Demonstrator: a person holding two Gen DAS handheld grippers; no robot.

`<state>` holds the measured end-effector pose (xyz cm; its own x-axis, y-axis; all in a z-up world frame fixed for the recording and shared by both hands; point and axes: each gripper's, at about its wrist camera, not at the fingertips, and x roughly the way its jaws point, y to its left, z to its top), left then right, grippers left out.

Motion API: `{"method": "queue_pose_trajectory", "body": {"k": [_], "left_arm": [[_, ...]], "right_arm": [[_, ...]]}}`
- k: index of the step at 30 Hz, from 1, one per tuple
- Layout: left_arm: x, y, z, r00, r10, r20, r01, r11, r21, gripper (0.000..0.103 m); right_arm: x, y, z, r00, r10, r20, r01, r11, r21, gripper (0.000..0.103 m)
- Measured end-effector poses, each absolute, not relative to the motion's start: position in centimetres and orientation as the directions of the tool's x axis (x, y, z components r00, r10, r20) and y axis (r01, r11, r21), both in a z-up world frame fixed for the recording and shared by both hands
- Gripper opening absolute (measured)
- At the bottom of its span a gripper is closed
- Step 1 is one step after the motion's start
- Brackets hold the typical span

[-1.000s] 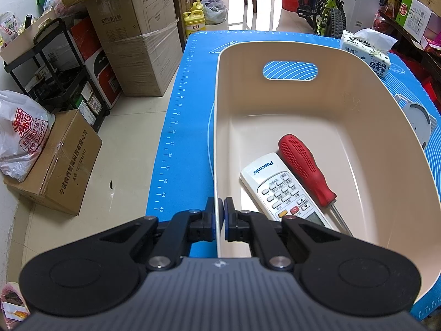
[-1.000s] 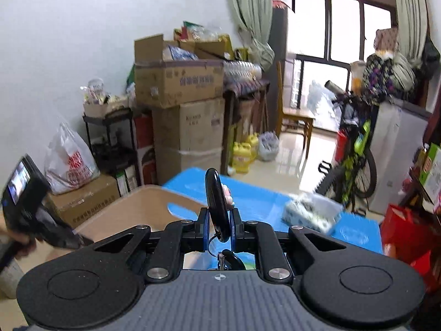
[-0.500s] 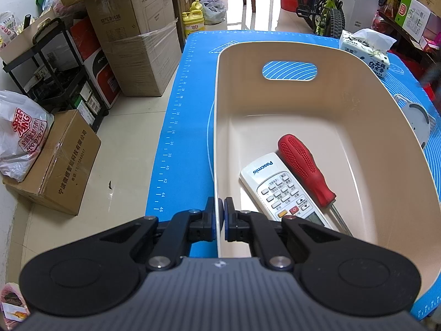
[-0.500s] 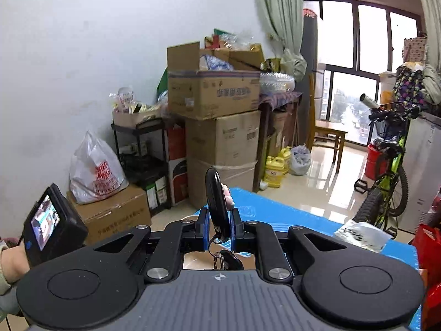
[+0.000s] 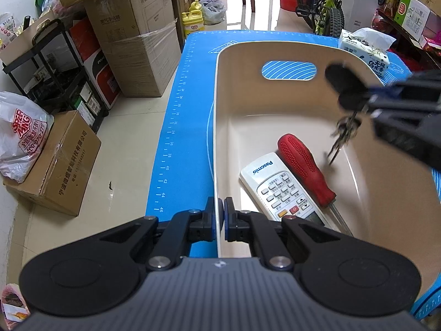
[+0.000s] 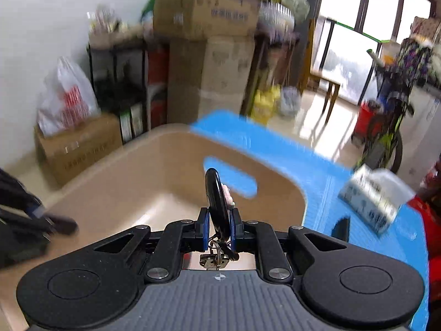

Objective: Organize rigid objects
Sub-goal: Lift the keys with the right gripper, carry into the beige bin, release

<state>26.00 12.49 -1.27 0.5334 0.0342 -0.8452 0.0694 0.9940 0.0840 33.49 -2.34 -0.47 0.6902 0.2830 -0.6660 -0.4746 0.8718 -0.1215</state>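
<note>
left gripper [image 5: 220, 222]: clamped on near rim of beige bin [image 5: 391, 193] | right gripper [image 6: 219, 227]: pinching black key fob [image 6: 216, 201] above bin, keys dangling | left view only: remote [image 5: 284, 190], red screwdriver [image 5: 306, 171] lower right, inside bin | right view only: tissue pack [image 6: 372, 195] on blue mat [image 6: 317, 171]

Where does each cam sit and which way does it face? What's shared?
Left wrist: on the left gripper, angled down into the beige bin whose near rim it clamps; remote and screwdriver lie inside; right gripper enters at right.
Right wrist: on the right gripper, over the bin, pinching a black key fob; left gripper at left edge.
Shared: bin, blue mat, tissue pack, key fob.
</note>
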Motion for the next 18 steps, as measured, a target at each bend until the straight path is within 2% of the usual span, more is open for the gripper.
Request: {"method": "queue_pose_trajectory", "body": {"k": [8, 15, 16, 18], "left_arm": [[26.0, 12.5, -1.2, 0.533, 0.033, -0.845, 0.070, 0.994, 0.083, 0.006], [26.0, 12.5, -1.2, 0.534, 0.034, -0.845, 0.070, 0.994, 0.084, 0.006], [25.9, 12.6, -1.2, 0.534, 0.035, -0.845, 0.070, 0.994, 0.085, 0.006], [25.9, 12.6, -1.2, 0.534, 0.036, -0.844, 0.069, 0.994, 0.085, 0.006]], "right_arm": [[36.1, -2.1, -3.1, 0.654, 0.157, -0.740, -0.424, 0.886, -0.188, 0.024], [36.7, -1.8, -3.4, 0.628, 0.128, -0.768, -0.446, 0.868, -0.220, 0.025], [36.7, -1.7, -3.4, 0.629, 0.124, -0.767, -0.445, 0.867, -0.225, 0.034], [36.6, -1.9, -3.2, 0.621, 0.139, -0.771, -0.455, 0.865, -0.210, 0.042]]}}
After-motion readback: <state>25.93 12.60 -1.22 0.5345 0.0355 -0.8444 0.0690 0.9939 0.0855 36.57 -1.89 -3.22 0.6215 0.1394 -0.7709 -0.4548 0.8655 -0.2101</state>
